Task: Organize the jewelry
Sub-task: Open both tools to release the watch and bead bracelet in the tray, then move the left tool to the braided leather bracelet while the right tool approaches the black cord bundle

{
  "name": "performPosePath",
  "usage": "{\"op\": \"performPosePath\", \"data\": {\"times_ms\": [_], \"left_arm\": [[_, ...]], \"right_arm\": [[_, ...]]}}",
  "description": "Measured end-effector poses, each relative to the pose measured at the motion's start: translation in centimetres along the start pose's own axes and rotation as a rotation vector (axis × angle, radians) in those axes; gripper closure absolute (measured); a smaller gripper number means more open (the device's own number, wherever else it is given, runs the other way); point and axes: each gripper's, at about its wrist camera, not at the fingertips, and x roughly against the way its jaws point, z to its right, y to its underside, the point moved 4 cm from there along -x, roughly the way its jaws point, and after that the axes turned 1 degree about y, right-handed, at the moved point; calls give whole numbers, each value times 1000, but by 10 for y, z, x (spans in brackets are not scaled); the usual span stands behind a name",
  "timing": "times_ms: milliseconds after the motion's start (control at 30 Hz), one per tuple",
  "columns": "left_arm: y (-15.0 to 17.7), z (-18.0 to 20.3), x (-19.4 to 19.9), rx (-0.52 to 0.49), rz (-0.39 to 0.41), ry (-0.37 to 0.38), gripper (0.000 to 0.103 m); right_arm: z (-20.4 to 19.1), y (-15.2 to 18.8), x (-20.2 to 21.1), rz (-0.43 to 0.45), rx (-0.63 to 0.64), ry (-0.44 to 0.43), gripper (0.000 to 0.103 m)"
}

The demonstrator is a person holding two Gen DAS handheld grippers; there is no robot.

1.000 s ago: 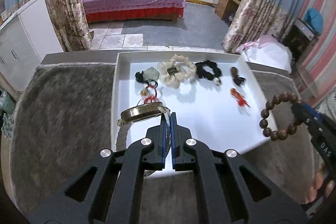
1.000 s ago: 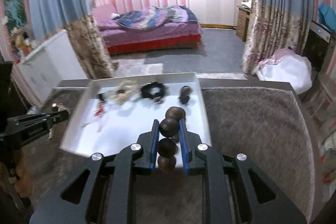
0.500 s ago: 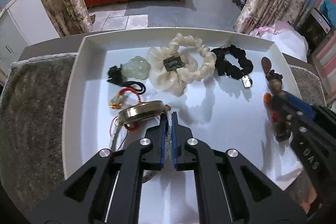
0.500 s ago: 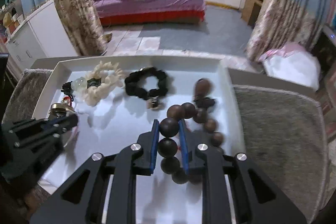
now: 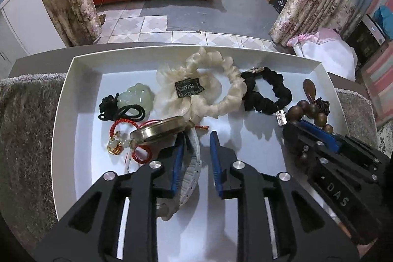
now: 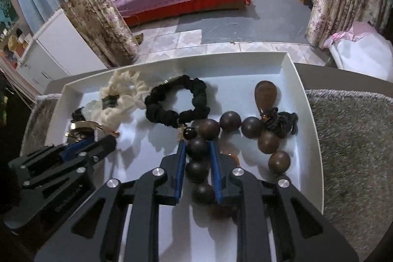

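Note:
A white tray (image 5: 73,80) holds the jewelry. My left gripper (image 5: 196,139) is open over the tray; the watch (image 5: 159,130) with its white strap (image 5: 192,176) lies between its fingers, released. My right gripper (image 6: 197,146) is shut on the brown wooden bead bracelet (image 6: 229,122), whose beads rest on the tray floor at the right; it also shows in the left wrist view (image 5: 316,114). A cream scrunchie (image 5: 211,87), a black scrunchie (image 5: 267,92), a jade pendant (image 5: 136,95) and a red cord charm (image 5: 120,136) lie in the tray.
A brown teardrop pendant on black cord (image 6: 266,95) lies by the tray's right wall. The tray sits on a grey shaggy mat (image 6: 356,139). The table's far edge drops to a tiled floor, with a bed beyond.
My left gripper has opened and let the watch down into the tray. My right gripper has moved forward and down, so the bead bracelet now rests on the tray floor.

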Motion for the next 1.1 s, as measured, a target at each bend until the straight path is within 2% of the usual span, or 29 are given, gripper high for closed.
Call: {"op": "performPosePath", "data": {"times_ms": [133,233,267,333,400,500,533,633,700,800,900,1100], "left_arm": [[2,-6,12,30,-2,33,64],[2,-8,40,44,41,53,55],[2,-8,52,48,56,66,48],[4,-10,81,53,98,87,38],[9,-13,111,49,149,89,19],[23,-20,153,44,224,62,5],[31,-24,167,43,245,43,4],[55,-30,193,52,283,-8,3],[75,-36,203,56,289,-24,3],[112,-39,210,46,278,-41,3],[142,-38,210,28,268,-54,3],[196,-36,209,25,246,-1,3]], "right_arm": [[3,-1,14,16,-1,-14,83],[5,-7,38,53,-14,-42,82],[6,-7,47,66,-12,-40,80],[6,-5,73,119,-5,-24,58],[7,0,106,181,10,-11,49],[5,17,149,256,54,18,37],[5,24,164,286,68,38,28],[11,47,203,376,79,81,10],[16,67,222,418,56,90,5],[22,103,241,434,27,74,5],[31,142,254,446,17,99,5],[39,196,263,431,-19,145,5]]}}
